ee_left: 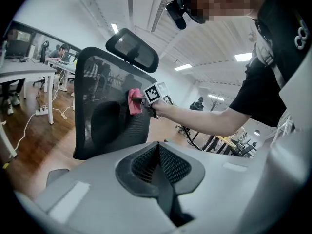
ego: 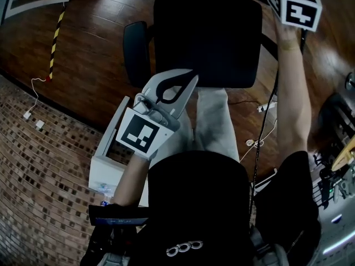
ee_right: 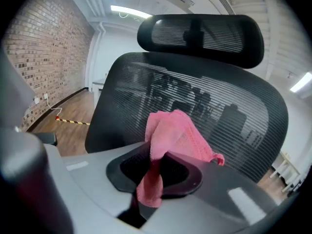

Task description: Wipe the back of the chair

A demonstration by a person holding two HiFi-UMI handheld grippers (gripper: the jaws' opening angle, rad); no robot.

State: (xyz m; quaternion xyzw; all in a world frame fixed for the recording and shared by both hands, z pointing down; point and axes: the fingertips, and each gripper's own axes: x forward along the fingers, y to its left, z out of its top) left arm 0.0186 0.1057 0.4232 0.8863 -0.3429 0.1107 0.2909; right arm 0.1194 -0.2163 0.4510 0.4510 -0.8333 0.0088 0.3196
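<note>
Right arm [ego: 294, 93] stretched full; right gripper [ee_right: 156, 167] clamped on pink cloth [ee_right: 178, 133], cloth against chair back [ee_right: 234, 116]. Left gripper [ee_left: 158, 152] held short of chair back, jaws together (forearm bent).

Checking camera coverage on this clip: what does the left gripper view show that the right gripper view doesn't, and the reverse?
Only the left gripper view shows the right gripper from outside, the arm behind it, the left gripper with its jaws together and empty, and desks beyond. Only the right gripper view shows the cloth pinched between the right gripper's jaws, a brick wall and striped floor tape. Both show the pink cloth held up to the mesh chair back, below the headrest.
</note>
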